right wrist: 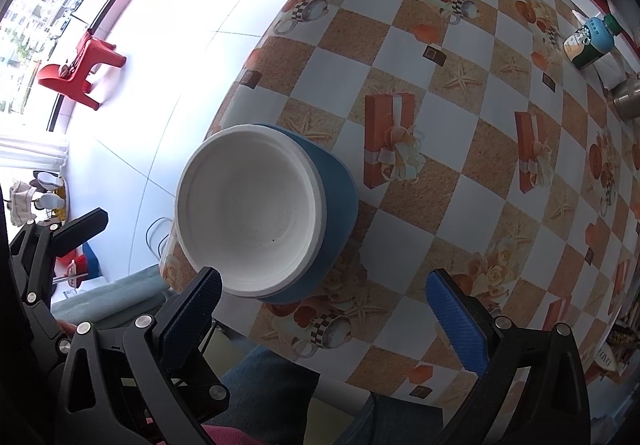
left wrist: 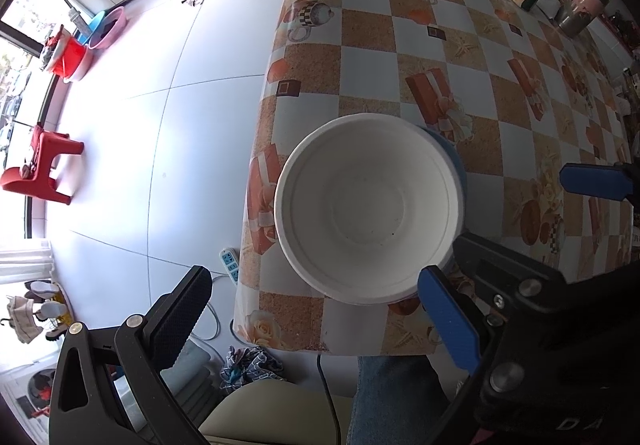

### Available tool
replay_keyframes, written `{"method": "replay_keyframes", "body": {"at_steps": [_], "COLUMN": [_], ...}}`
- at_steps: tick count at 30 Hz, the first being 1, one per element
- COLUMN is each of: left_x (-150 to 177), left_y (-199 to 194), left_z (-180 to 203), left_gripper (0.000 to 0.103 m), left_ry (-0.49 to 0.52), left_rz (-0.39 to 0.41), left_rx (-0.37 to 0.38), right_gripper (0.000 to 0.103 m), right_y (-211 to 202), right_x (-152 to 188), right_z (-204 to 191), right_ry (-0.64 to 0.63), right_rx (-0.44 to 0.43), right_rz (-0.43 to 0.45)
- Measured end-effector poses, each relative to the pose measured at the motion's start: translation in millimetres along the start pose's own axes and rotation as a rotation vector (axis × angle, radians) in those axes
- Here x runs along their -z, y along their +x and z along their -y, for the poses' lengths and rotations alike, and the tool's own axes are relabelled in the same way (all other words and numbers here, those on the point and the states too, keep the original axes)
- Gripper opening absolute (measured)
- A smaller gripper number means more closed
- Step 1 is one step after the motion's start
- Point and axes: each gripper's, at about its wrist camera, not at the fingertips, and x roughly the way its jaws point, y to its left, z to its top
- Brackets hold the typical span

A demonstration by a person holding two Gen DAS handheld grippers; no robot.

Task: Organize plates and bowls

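White moulded-pulp bowl (right wrist: 250,213) sits nested inside a blue round plastic bowl (right wrist: 338,205), so the stack is already built. Only a sliver of blue shows past the white rim in the left wrist view. The pair stands near the front-left corner of the surface (left wrist: 480,45), which wears a checked orange-and-white oilcloth w/ gift-box prints.

Left tongs (left wrist: 316,297): wide open, nothing held. One pad is out over the floor and the blue pad sits just beside the white bowl's near rim; can't tell if it's touching.

Right tongs (right wrist: 324,293): also spread wide, empty. The black pad is close against the white bowl's near rim and the blue pad is well off to the side over the cloth.

Progress, as a judgement: bowls look done, stacked one in the other. No plates visible in either view, so can't say whether any are left to sort. At the far edge stand a green-capped Starbucks bottle (right wrist: 592,41) and a pink-lidded jar (left wrist: 586,3), not part of the job. Remaining work, if any, is prob. just nudging the stack further from the edge.
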Motion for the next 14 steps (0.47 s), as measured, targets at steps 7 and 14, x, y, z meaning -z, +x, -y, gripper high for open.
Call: {"method": "replay_keyframes", "body": {"at_steps": [7, 14], "left_x": [-1.4, -1.4], "left_y": [1.1, 1.2], "left_z": [4.0, -5.1], "left_gripper": [0.103, 0.103], "left_ry": [0.030, -0.018], "left_rz": [-0.001, 0.005], "left_rx": [0.004, 0.024], "right_gripper": [0.103, 0.103], "right_y": [1.9, 6.3], "right_x": [0.3, -1.7], "right_z": [2.7, 4.1], "right_ry": [0.021, 0.025], "right_rx": [-0.004, -0.034], "right_rz": [0.000, -0.008]}}
